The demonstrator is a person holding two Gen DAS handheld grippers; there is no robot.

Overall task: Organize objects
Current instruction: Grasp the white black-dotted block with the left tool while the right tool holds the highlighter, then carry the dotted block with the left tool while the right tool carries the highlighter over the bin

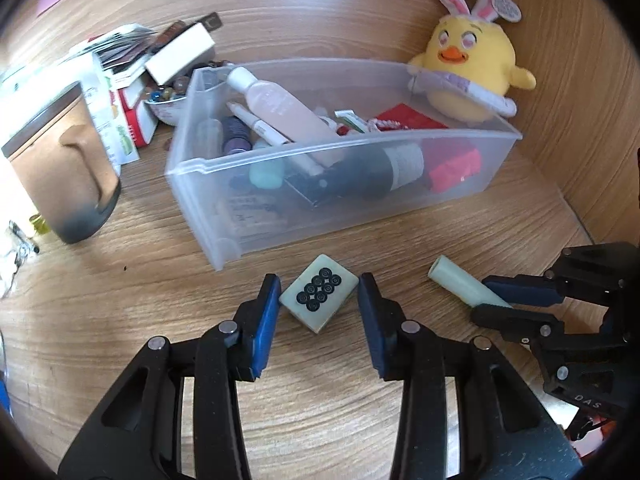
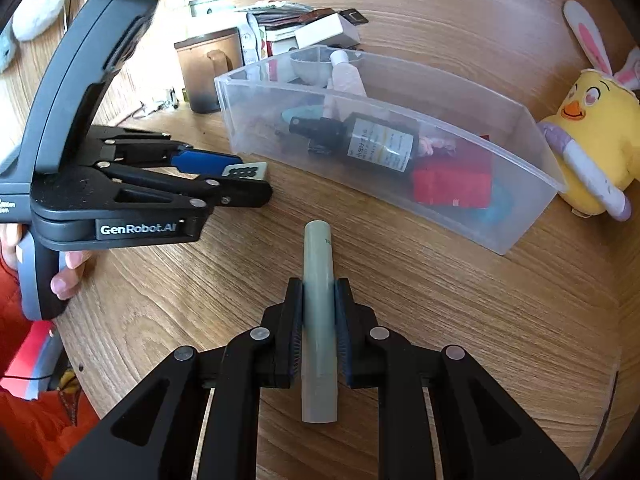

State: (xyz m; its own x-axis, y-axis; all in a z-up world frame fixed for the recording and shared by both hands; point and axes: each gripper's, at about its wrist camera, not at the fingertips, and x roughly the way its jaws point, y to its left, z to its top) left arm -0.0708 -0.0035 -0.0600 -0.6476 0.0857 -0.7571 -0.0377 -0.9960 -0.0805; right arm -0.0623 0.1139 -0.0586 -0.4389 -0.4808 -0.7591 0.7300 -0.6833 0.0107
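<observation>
A pale green mahjong tile [image 1: 318,291] with black circles lies on the wooden table between the fingers of my left gripper [image 1: 319,289], which is open around it; the left pad touches one corner. It also shows in the right wrist view [image 2: 245,171]. My right gripper [image 2: 319,294] is shut on a pale green tube [image 2: 319,312], which lies along the fingers; the tube also shows in the left wrist view [image 1: 464,285]. A clear plastic bin [image 1: 400,196] holding bottles, a red box and other items stands just beyond both grippers.
A yellow plush chick [image 1: 472,68] with bunny ears sits by the bin's far right corner. A brown mug [image 1: 68,168], boxes [image 1: 180,52] and a bowl of beads [image 1: 166,98] stand left of the bin. A wooden wall [image 1: 580,100] rises on the right.
</observation>
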